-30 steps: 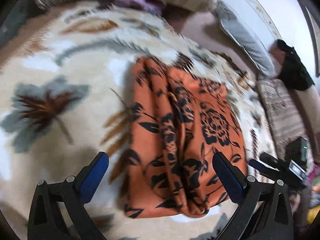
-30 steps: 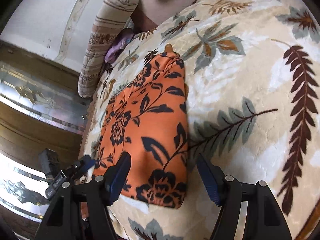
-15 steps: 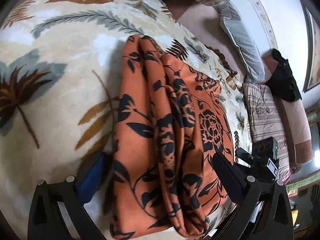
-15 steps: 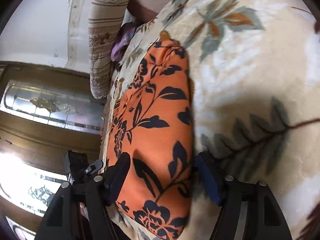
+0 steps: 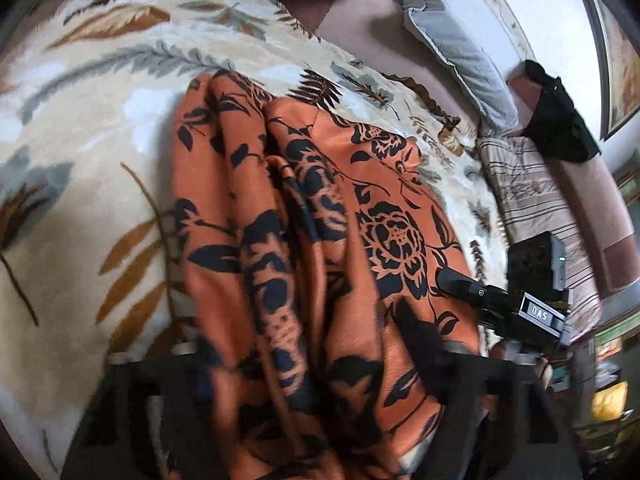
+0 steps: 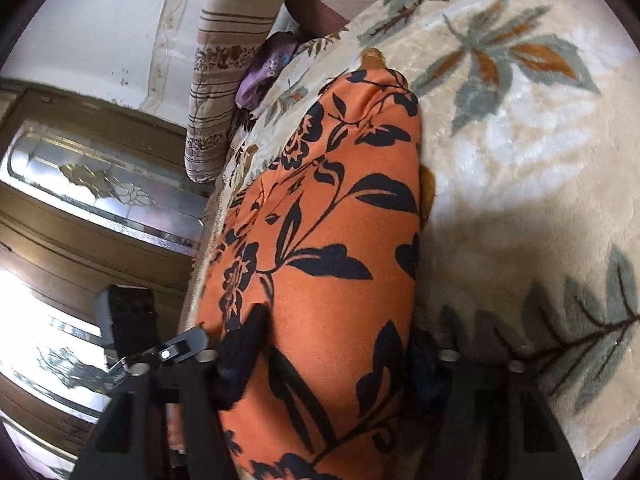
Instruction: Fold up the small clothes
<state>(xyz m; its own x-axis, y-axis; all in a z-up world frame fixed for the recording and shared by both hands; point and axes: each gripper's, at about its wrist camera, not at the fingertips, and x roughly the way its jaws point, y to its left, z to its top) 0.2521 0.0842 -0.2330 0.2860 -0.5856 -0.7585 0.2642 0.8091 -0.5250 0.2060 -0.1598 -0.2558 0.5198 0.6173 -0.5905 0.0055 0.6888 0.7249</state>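
- We see the orange garment with black floral print (image 5: 320, 240) lying folded lengthwise into a long bundle on the cream plush blanket with grey and brown leaf print (image 5: 100, 160).
- We note the near end of the bundle sits between the fingers of both grippers, one at each side of it.
- Left gripper (image 5: 316, 364): its jaws have just been closing; bunched folds of the garment fill the gap and both fingers sit against the cloth. The view is blurred here, yet we read it as clamped on the fabric.
- Right gripper (image 6: 332, 356): its jaws have just been closing as well; the left finger (image 6: 244, 344) presses a dent into the cloth, and the far finger lies at the garment's edge beside the blanket. We log this as a grip on the garment.
- In the left wrist view the right gripper (image 5: 460, 284) shows at the garment's right side.
- A striped beige pillow (image 6: 236, 40) lies at the head of the bed, with a small purple cloth (image 6: 268, 72) just beside it.
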